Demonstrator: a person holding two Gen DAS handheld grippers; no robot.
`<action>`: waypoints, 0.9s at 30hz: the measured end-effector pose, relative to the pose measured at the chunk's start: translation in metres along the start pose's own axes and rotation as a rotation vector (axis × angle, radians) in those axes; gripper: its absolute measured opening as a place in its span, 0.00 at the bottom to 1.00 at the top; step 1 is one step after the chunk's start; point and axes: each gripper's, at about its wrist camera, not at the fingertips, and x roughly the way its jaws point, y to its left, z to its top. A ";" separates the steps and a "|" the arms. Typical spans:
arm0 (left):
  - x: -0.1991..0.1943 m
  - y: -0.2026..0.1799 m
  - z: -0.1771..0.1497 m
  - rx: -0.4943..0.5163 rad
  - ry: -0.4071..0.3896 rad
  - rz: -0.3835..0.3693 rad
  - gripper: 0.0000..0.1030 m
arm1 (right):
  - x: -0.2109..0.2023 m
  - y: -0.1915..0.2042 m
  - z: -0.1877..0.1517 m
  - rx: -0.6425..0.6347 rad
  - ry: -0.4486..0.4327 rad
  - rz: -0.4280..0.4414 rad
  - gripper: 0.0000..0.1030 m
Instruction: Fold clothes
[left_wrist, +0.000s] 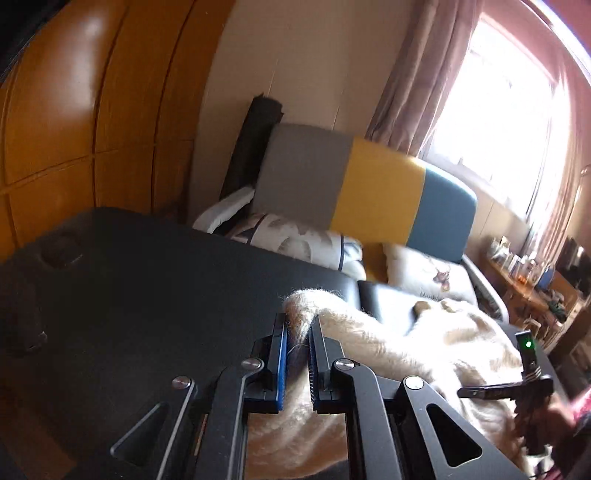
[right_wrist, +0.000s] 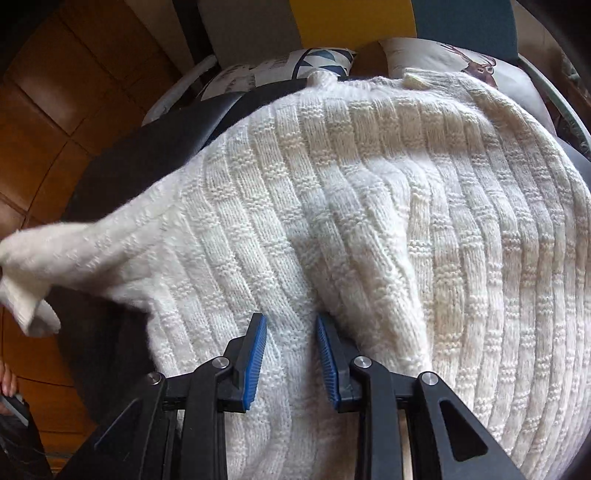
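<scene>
L gripper (left_wrist: 297, 325) clamped on sweater (right_wrist: 369, 184) edge, frame center; R gripper (right_wrist: 291, 325) apart above knit. Soft, floppy, stretchy; grab hems/shoulders.

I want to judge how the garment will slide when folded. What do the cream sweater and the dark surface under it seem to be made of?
The sweater looks like thick wool or acrylic yarn: raised ribbed stitch blocks and fuzzy stray fibres at its edge. The table under it looks like smooth black vinyl or leather-like padding, with a soft sheen and a seam; which, I cannot tell.
</scene>
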 end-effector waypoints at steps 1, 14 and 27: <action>-0.001 -0.003 -0.009 0.032 0.034 -0.022 0.09 | -0.002 0.001 0.004 -0.006 0.007 0.001 0.27; 0.005 -0.054 -0.125 0.092 0.442 -0.291 0.11 | 0.012 0.038 0.167 -0.081 -0.071 -0.142 0.39; 0.052 -0.055 -0.141 0.033 0.571 -0.401 0.11 | 0.073 0.033 0.176 -0.136 0.043 -0.261 0.70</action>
